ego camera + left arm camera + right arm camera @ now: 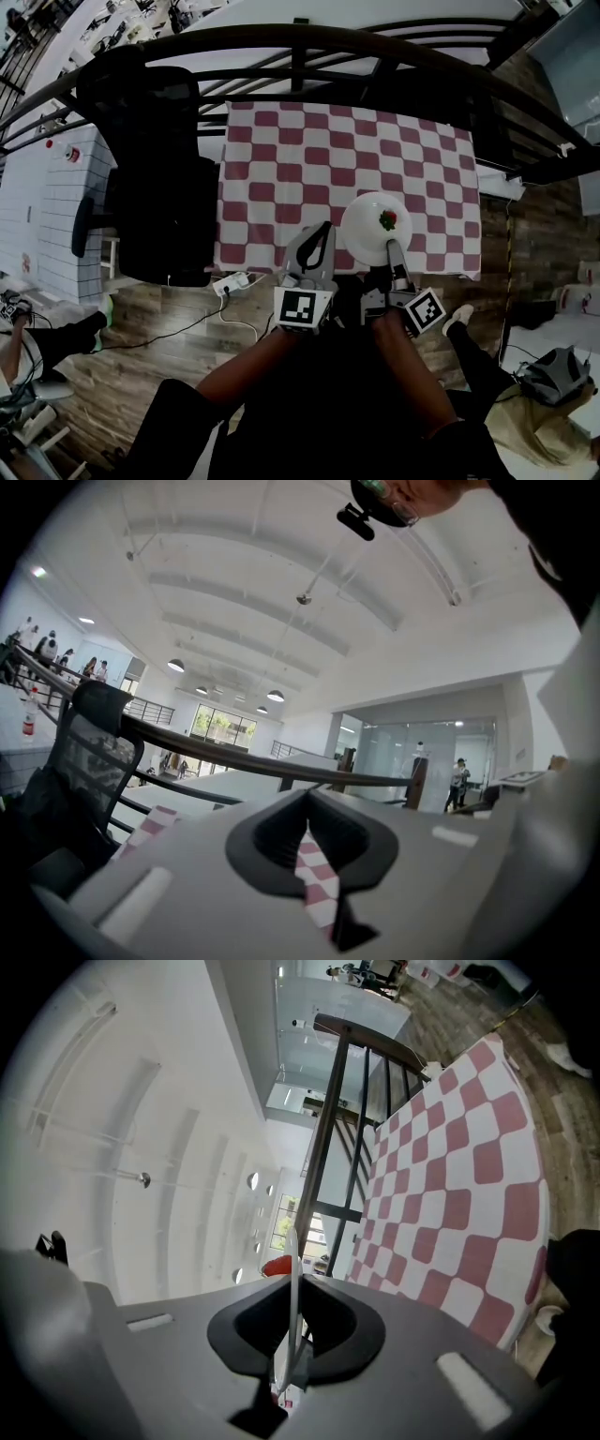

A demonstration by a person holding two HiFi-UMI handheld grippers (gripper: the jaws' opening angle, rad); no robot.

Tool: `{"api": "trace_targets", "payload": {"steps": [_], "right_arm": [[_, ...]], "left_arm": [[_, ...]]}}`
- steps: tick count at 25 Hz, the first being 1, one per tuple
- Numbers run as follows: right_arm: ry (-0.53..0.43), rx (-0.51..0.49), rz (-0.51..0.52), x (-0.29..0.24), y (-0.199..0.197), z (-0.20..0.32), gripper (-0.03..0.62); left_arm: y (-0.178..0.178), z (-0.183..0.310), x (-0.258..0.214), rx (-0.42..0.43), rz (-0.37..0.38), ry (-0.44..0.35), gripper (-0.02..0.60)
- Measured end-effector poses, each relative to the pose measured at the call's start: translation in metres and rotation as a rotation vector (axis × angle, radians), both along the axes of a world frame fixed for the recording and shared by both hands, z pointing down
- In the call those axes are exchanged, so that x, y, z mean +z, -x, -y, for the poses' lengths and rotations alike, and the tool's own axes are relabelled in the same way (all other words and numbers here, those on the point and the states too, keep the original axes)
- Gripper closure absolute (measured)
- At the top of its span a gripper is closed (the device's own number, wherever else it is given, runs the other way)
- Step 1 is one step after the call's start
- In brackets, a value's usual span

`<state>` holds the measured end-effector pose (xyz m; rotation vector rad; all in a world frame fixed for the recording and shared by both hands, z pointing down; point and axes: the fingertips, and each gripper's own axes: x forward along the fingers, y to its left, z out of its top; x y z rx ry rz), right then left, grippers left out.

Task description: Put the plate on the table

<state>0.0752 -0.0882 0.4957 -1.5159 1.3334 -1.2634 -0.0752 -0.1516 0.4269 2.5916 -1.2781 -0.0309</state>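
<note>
Right gripper (pixel 393 247): jaws clamped on the plate (pixel 368 232) rim over the desk (pixel 281 169). Left gripper (pixel 325 230): jaws together, empty. I fear this one-sided pinch lets it tip.

No legible text or labels

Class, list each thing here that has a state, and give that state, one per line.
plate: gripped by its near rim, level over the checked cloth; resting or not unclear.
right gripper: shut on plate.
left gripper: shut, empty.
checked cloth: spread flat.
</note>
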Motion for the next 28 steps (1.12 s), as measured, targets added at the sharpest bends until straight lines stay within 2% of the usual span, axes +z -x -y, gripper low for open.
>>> {"api": "trace_targets", "payload": {"steps": [7, 11, 14, 21, 28], "right_arm": [[0.017, -0.046, 0.016, 0.017, 0.0, 0.025, 0.577], [0.024, -0.058, 0.013, 0.031, -0.016, 0.05, 0.577], [0.002, -0.06, -0.012, 0.038, -0.028, 0.061, 0.577], [0.023, -0.069, -0.02, 0.069, -0.053, 0.084, 0.577], [0.043, -0.128, -0.037, 0.099, -0.069, 0.115, 0.577]], "left_arm": [[-0.005, 0.013, 0.02, -0.02, 0.013, 0.021, 0.572], [-0.022, 0.037, 0.019, -0.014, 0.07, -0.007, 0.572], [-0.034, 0.047, 0.02, -0.007, 0.079, -0.015, 0.572], [-0.057, 0.074, 0.034, 0.001, 0.093, 0.004, 0.572], [-0.067, 0.101, 0.043, -0.056, 0.1, 0.035, 0.572]]}}
